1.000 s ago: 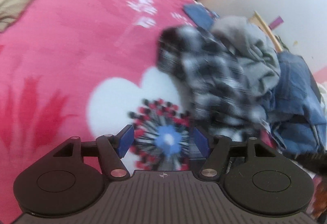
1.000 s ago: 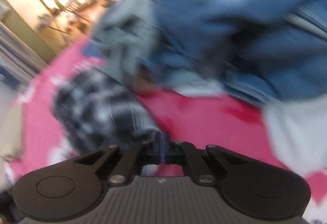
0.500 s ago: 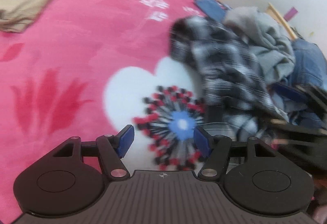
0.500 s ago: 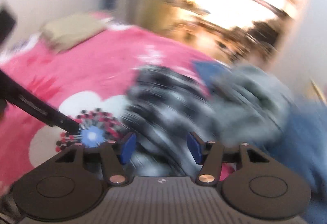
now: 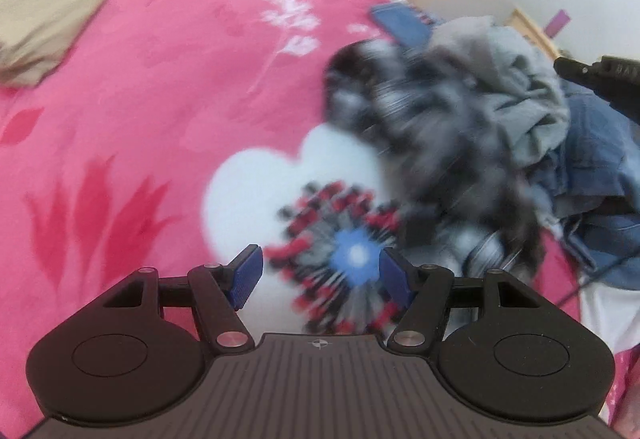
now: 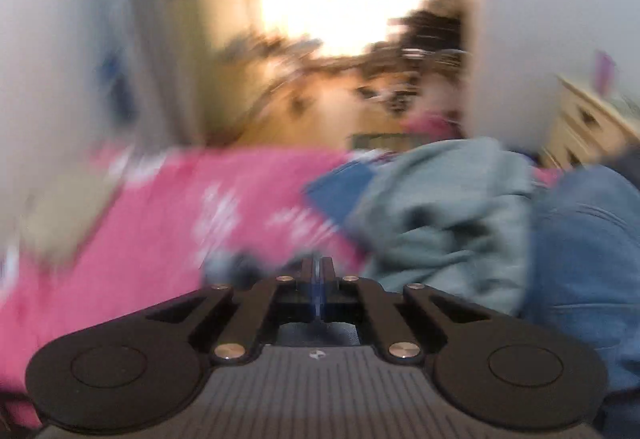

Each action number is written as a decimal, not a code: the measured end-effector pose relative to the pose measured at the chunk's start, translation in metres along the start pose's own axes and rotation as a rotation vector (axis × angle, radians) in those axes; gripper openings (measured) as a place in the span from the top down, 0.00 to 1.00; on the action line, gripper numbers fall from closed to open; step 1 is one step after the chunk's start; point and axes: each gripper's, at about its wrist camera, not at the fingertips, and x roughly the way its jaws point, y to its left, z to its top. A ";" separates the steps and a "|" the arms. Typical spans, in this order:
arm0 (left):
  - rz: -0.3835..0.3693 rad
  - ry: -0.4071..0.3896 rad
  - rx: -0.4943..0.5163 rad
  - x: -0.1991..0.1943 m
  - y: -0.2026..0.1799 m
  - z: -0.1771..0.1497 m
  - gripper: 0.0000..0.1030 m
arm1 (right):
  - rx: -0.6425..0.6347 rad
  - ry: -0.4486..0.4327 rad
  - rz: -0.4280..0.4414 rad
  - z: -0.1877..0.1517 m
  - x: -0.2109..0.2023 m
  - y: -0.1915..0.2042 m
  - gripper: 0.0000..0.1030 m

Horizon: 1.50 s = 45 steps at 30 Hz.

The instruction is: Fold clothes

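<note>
Picking stage: the checked shirt lies crumpled on the pink bed beside the pile. Left tool spread, empty; right tool pressed together. Next, spreading it flat.

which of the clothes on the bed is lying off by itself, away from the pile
The beige garment, lying alone at the far left of the pink blanket. The checked shirt, grey garment and denim are heaped together at the right.

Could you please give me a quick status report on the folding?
Left gripper open, empty, over pink blanket. Right gripper shut; any cloth between its pads unclear. Plaid shirt unfolded on clothes pile. Nothing in the way.
</note>
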 end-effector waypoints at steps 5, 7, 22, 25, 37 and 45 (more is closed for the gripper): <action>-0.021 -0.024 0.029 0.017 -0.021 0.022 0.35 | -0.035 -0.019 0.108 0.010 -0.009 -0.008 0.97; -0.017 -0.028 0.017 0.021 -0.024 0.027 0.35 | -0.222 0.010 0.151 -0.008 -0.013 0.019 0.72; 0.041 -0.023 0.016 0.026 -0.016 0.027 0.35 | -0.183 0.090 0.086 -0.042 0.019 0.038 0.89; 0.023 -0.044 0.048 0.033 -0.025 0.038 0.34 | 0.080 0.029 0.124 -0.011 -0.007 -0.010 0.89; 0.019 -0.242 0.595 0.051 -0.089 0.056 0.07 | 0.125 0.003 0.254 -0.006 -0.088 -0.043 0.89; -0.033 -0.168 0.818 0.075 -0.110 0.053 0.42 | 0.040 -0.002 0.278 -0.003 -0.133 -0.031 0.89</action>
